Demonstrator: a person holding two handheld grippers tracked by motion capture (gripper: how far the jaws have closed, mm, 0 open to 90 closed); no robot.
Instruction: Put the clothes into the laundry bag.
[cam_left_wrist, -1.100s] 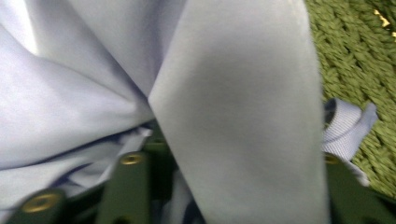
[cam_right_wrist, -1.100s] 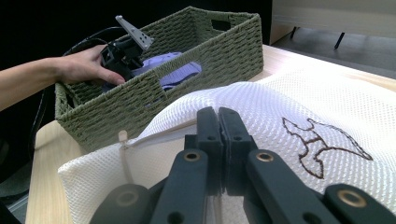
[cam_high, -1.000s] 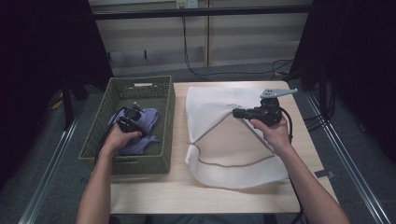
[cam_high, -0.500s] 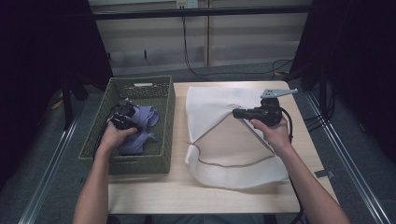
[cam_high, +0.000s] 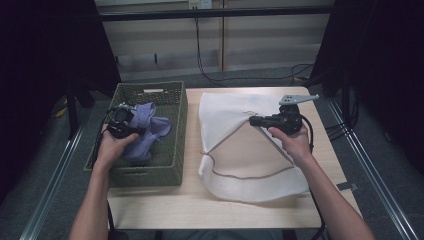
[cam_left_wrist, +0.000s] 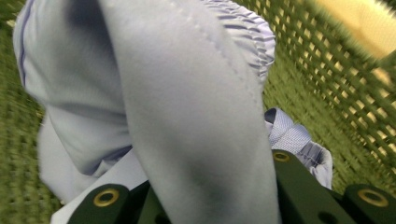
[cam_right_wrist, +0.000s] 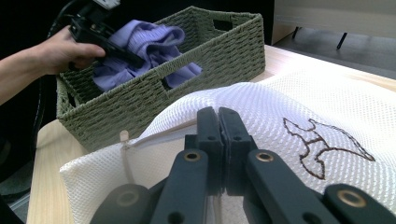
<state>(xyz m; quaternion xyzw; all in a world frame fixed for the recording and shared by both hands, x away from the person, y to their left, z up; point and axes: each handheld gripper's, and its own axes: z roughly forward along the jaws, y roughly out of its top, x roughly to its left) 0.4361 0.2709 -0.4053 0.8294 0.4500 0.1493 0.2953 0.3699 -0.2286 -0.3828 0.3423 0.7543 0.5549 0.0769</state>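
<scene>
Two grippers busy. Lavender garment (cam_high: 148, 129) clamped in left gripper (cam_high: 131, 131), jaws just closed on it, bunched above green basket (cam_high: 176, 131) floor. White mesh bag (cam_high: 227, 112) lies right of basket, its upper edge pinched up by right gripper (cam_high: 252, 120); opening faces basket, so garment gets carried rightward.

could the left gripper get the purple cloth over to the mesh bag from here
Probably yes. The left gripper grips the purple cloth, lifted partly clear of the basket; the right gripper holds the mesh bag open beside it. The basket wall looks like the one hurdle.
</scene>
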